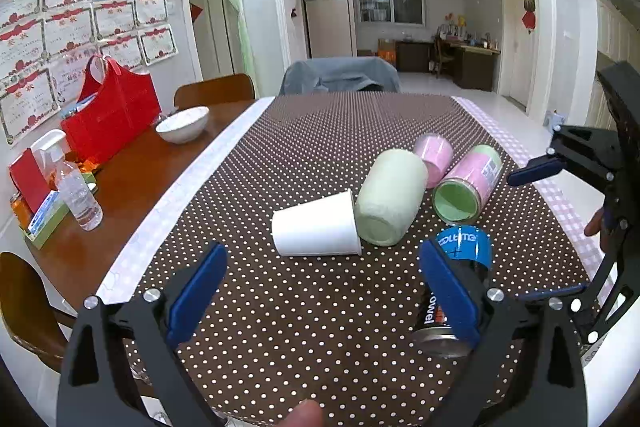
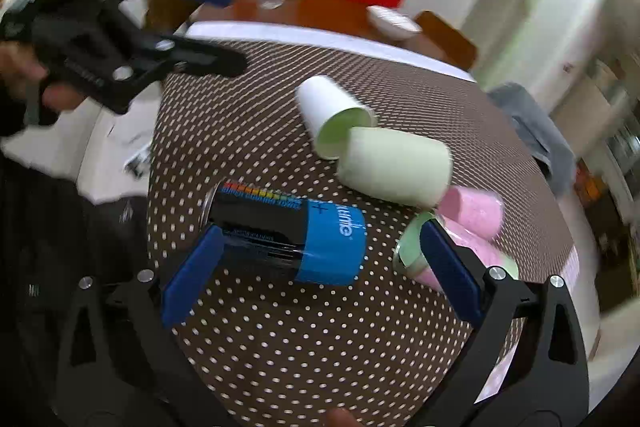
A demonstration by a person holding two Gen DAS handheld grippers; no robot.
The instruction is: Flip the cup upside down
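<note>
A white paper cup [image 1: 316, 225] lies on its side on the dotted cloth, its open mouth against a pale green roll [image 1: 390, 199]. In the right wrist view the cup [image 2: 332, 111] shows its open mouth toward that roll [image 2: 394, 165]. My left gripper [image 1: 324, 291] is open and empty, just short of the cup. My right gripper [image 2: 316, 269] is open, its fingers astride a blue and black can [image 2: 292, 231] that lies on its side. The right gripper also shows in the left wrist view [image 1: 548, 167].
A pink roll [image 1: 434, 157] and a pink jar with a green lid [image 1: 466, 187] lie behind the green roll. The can [image 1: 456, 287] lies by my left gripper's right finger. A white bowl [image 1: 183, 123], a red bag [image 1: 114, 113] and a water bottle [image 1: 80, 193] stand on the wooden table at the left.
</note>
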